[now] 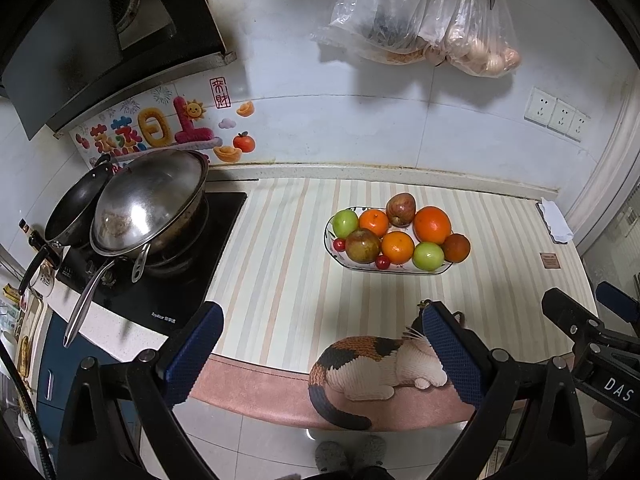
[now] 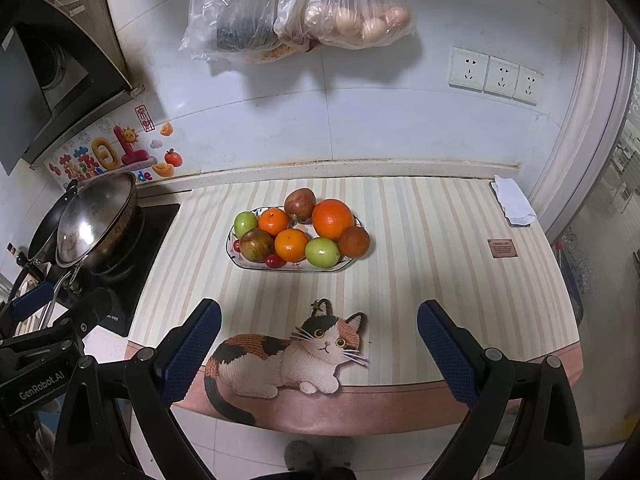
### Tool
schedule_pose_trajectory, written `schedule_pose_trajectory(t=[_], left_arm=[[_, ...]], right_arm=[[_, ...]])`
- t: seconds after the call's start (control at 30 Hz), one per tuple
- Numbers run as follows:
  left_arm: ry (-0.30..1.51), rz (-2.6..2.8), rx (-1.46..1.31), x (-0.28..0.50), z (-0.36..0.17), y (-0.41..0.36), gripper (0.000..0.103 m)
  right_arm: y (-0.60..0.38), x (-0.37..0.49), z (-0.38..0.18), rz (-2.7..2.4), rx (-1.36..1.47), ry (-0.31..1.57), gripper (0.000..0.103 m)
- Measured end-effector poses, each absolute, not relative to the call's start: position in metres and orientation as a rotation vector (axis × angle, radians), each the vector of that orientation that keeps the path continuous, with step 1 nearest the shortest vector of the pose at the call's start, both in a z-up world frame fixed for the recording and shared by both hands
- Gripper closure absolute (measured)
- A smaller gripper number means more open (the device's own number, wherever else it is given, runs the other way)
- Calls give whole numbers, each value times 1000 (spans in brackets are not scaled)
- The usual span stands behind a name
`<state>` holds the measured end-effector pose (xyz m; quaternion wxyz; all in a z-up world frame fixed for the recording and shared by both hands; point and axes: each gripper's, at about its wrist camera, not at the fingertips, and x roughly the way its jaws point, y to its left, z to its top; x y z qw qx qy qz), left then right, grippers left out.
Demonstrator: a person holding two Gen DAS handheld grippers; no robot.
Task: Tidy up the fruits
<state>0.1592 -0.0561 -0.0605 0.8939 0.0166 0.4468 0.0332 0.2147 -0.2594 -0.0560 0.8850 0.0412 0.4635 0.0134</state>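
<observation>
An oval white plate (image 1: 434, 271) (image 2: 352, 264) stands on the striped counter mat, heaped with fruit. On it lie a large orange (image 1: 432, 225) (image 2: 333, 218), two smaller oranges (image 1: 397, 247) (image 2: 291, 245), two green apples (image 1: 428, 256) (image 2: 322, 252), reddish apples (image 1: 400, 209) (image 2: 300, 204) and small red cherry tomatoes (image 1: 383, 262) (image 2: 273, 261). A dark orange fruit (image 1: 456, 247) (image 2: 353, 241) rests at the plate's right edge. My left gripper (image 1: 322, 350) and my right gripper (image 2: 319, 346) both hang open near the counter's front edge, well short of the plate, with nothing between the fingers.
A cat-shaped mat (image 2: 288, 354) (image 1: 368, 364) lies at the counter's front edge. Left of the mat, a stove holds a lidded wok (image 1: 150, 204) (image 2: 96, 220) and a black pan (image 1: 74, 210). Plastic bags (image 2: 296, 8) hang on the wall. A folded cloth (image 2: 514, 200) lies far right.
</observation>
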Motion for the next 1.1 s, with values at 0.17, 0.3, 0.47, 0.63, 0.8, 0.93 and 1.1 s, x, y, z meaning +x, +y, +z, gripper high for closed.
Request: schedule_pose_trajectory(t=[0.17, 0.3, 0.47, 0.63, 0.8, 0.93, 1.1], left_arm=[[923, 70, 34, 157, -59, -56, 1], [925, 69, 37, 156, -59, -56, 1], [929, 70, 36, 152, -61, -57, 1], [928, 72, 34, 151, -61, -56, 1], [924, 71, 35, 151, -61, -55, 1], [922, 70, 35, 150, -59, -56, 1], [920, 65, 31, 148, -58, -56, 1]], right_arm=[[-260, 214, -55, 28, 84, 964, 2], [-261, 213, -54, 29, 86, 964, 2], [-263, 211, -53, 30, 85, 970, 2], [-262, 209, -53, 28, 85, 969, 2], [-262, 209, -53, 29, 86, 971, 2], [-263, 206, -52, 32, 84, 971, 2], [-263, 206, -53, 33, 83, 971, 2]])
